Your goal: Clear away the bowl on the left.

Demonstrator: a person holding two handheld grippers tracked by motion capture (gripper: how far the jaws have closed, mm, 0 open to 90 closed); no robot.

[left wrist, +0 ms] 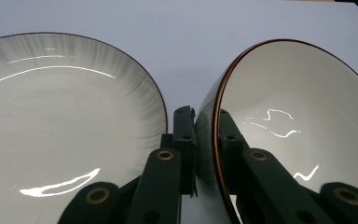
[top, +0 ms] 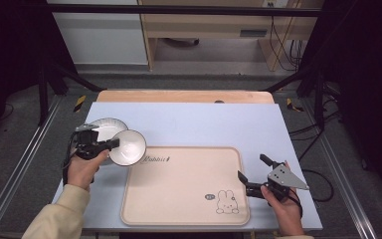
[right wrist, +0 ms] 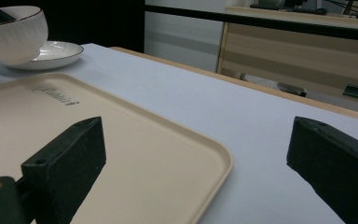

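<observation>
The left gripper (top: 110,144) has its jaws clamped on the rim of a white bowl (top: 128,147), one jaw inside and one outside, holding it lifted and tilted just beside a white plate (top: 105,128) on the pale blue table cover (top: 199,124). The right gripper (top: 252,169) rests with jaws spread wide and nothing between them, at the right edge of the beige tray (top: 179,194).

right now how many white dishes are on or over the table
2: a bowl clamped by its rim in the left gripper, near the tray's far left corner, and a plate lying on the mat just behind it.
</observation>
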